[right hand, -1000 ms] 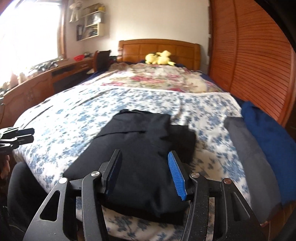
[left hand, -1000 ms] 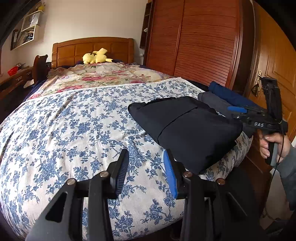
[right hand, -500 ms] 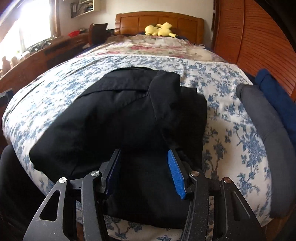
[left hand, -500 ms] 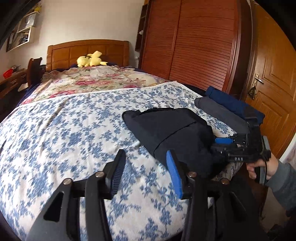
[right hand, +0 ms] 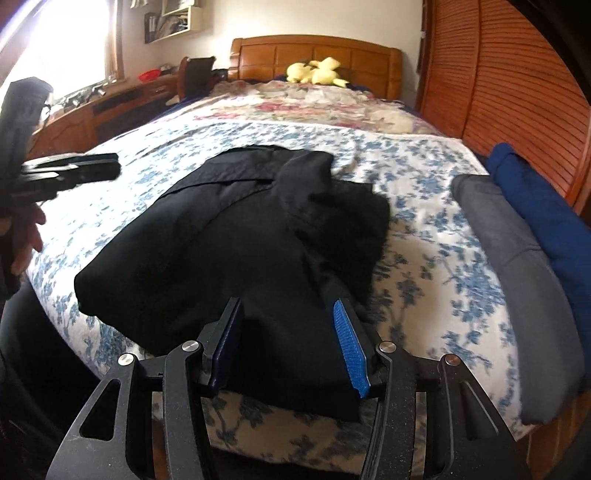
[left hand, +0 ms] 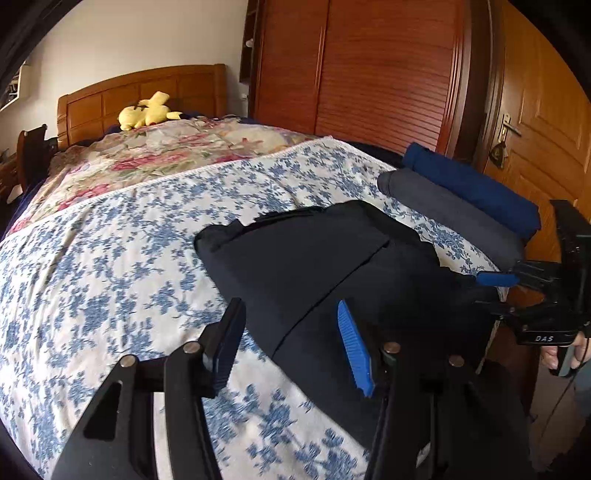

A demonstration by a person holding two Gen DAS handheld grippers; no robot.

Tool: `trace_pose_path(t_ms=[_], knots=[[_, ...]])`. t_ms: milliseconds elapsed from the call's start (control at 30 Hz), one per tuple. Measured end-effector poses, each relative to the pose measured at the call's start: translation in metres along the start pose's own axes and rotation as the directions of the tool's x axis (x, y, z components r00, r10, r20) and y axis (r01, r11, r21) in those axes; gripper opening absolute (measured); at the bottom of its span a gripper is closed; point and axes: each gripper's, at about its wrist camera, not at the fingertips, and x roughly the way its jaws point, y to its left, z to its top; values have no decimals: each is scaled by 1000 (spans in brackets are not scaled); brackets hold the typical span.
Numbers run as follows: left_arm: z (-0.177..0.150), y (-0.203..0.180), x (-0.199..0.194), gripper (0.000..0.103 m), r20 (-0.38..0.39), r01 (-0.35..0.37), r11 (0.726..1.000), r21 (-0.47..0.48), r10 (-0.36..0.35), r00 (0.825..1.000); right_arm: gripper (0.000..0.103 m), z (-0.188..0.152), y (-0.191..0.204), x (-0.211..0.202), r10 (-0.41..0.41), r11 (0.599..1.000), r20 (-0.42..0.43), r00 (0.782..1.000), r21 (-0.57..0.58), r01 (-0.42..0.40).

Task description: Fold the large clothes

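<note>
- Left gripper [left hand: 291,343]: jaws spread wide, holding nothing, over the bed's foot edge.
- Right gripper [right hand: 288,341]: jaws wide, empty, astride the folded black fabric garment [right hand: 236,243] at the foot edge.
- Blue-floral white bedspread [right hand: 424,236]; folded grey cloth [right hand: 517,266] and folded navy cloth [right hand: 546,214] along its right edge.
- Yellow plush toy [right hand: 317,72] by the wooden headboard [right hand: 314,48]; slatted wooden wardrobe [left hand: 376,70].

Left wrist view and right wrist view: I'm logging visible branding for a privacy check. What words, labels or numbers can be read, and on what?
"DAS": white letters on the black body of the right tongs, seen in the left wrist view.
Books or folders on the wall shelf in the right wrist view: too small and blurred to read.
Nothing legible on the black garment, the bedspread or the wardrobe.
</note>
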Motion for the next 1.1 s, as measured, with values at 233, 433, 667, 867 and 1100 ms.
trace_pose_path(t_ms=[233, 433, 667, 867, 1100], knots=[[-4, -18, 27, 51, -61, 21, 1000, 23, -20, 998, 50, -20, -22, 4, -41, 996, -37, 998, 71, 44], [-6, -17, 40, 51, -76, 20, 1000, 24, -18, 997, 52, -33, -32, 12, 9, 993, -52, 999, 122, -2], [-6, -7, 50, 52, -83, 2, 1000, 22, 0, 997, 62, -36, -36, 15, 24, 987, -55, 998, 162, -15], [7, 14, 60, 52, -82, 12, 1000, 1, -12, 997, 69, -39, -42, 24, 56, 978, -69, 996, 207, -40], [25, 28, 71, 52, -96, 56, 998, 1, -56, 994, 69, -40, -39, 28, 69, 976, -73, 995, 210, -52]])
